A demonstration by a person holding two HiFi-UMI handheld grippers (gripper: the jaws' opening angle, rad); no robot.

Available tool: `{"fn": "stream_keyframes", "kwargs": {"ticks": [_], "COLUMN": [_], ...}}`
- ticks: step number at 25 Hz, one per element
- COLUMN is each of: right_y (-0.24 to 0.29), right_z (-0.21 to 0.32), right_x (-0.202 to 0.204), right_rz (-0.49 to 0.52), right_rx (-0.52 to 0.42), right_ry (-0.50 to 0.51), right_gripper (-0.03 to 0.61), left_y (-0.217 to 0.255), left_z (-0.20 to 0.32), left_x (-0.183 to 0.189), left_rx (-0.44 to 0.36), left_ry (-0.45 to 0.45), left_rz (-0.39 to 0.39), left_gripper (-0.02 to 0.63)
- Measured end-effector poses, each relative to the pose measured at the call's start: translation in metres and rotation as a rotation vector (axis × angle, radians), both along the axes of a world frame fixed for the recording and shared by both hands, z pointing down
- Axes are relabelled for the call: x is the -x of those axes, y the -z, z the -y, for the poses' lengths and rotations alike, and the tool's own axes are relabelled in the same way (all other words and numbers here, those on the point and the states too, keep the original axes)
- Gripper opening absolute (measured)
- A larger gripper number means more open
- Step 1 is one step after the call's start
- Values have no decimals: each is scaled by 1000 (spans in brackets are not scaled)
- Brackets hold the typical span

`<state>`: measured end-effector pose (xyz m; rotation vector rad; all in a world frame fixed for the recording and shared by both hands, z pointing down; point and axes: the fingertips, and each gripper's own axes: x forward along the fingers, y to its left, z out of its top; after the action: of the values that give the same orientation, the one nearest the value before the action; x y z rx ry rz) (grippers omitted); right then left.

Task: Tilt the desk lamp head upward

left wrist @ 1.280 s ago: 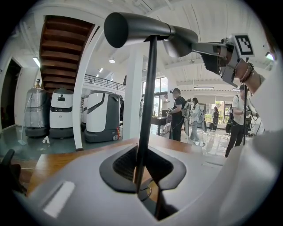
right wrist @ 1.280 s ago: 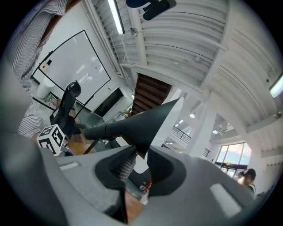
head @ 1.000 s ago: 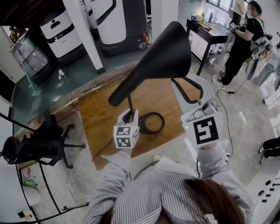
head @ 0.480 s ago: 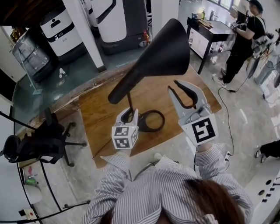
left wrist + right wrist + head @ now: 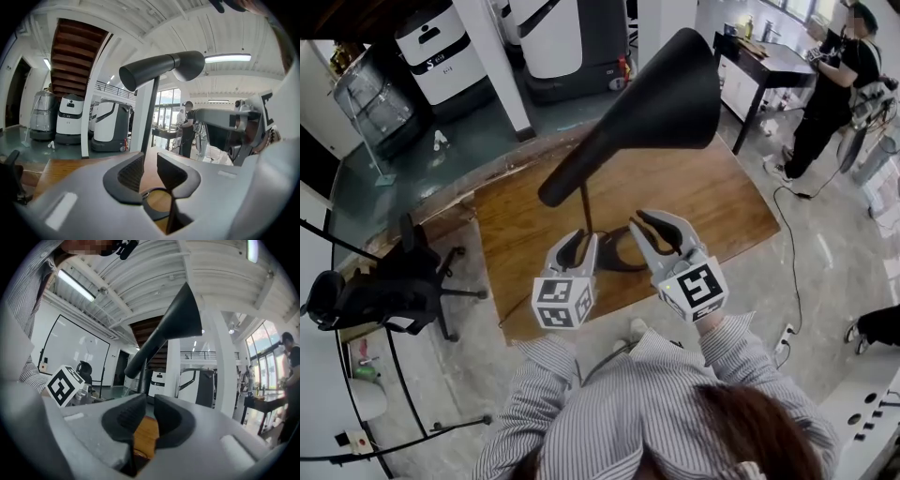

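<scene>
The black desk lamp stands on the wooden table (image 5: 712,187). Its cone head (image 5: 652,98) is tilted up on a thin stem (image 5: 585,204) above a ring base (image 5: 614,255). My left gripper (image 5: 579,239) sits just in front of the stem, its jaws opening, with nothing between them. In the left gripper view the gripper (image 5: 150,159) shows a gap with the stem beyond it, and the head (image 5: 159,68) is above. My right gripper (image 5: 645,223) hovers beside the base, narrowly open and empty. In the right gripper view the gripper (image 5: 150,401) looks up at the head (image 5: 171,329).
A black office chair (image 5: 384,295) stands left of the table. White robots (image 5: 450,56) and a pillar (image 5: 502,66) are beyond the far edge. A person (image 5: 834,84) stands by a dark desk (image 5: 769,66) at the right, with a cable (image 5: 787,234) on the floor.
The left gripper has let go of the stem and drawn back a little. The right gripper has come down and left from beside the lamp head to near the base.
</scene>
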<state>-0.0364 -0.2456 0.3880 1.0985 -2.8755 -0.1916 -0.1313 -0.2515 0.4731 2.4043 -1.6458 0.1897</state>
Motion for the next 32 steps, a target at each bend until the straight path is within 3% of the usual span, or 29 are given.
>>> {"fn": "stream_keyframes", "kwargs": {"ticks": [6,11,14,32], "right_y": [-50,-74,-78,-87], "right_z": [-15,-25,-32,-38], "right_x": [23,26,30,36], "right_rz": [28,32,23,-22], "right_rx": [132,207,217,247], "right_ry": [30,41,49,77], "right_gripper": [5,3,3,2], "left_y": [-1,2,0,-6], "left_z": [-20,-30,-34,-39], "left_x": [-3,-13,-17,-22], "left_rx": [14,1,5,29], "left_ry": [-2,-42,-58,-74], "left_rz": [-28,-54,-58,-93], "left_gripper": [50,29,6,6]}}
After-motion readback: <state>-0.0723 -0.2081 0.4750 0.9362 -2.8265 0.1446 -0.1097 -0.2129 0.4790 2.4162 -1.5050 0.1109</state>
